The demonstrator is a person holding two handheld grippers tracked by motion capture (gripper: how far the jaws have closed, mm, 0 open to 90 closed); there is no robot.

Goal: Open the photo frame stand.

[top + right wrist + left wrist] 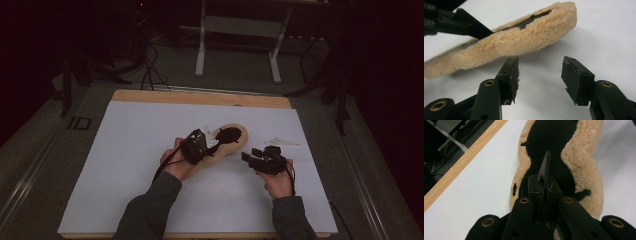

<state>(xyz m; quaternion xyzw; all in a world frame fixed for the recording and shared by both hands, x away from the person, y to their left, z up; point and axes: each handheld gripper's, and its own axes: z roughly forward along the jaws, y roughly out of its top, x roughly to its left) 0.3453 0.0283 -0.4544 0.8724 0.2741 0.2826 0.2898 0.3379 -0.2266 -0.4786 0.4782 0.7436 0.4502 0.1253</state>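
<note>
Fleece pad (231, 141), no readable writing, left claw (209, 142) pressed closed over its black centre, right claw (540, 75) gaping empty beside it.

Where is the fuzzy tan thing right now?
The fuzzy tan pad lies mid-table on the white sheet, under the left gripper, left of the right gripper.

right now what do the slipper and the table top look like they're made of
Slipper: tan, curly fleece that looks like sheepskin or a synthetic copy, nubbly and matte, with a smooth black inner lining. Table top: a smooth, matte white sheet, perhaps laminate or paper, over a board whose edge shows light wood colour.
</note>
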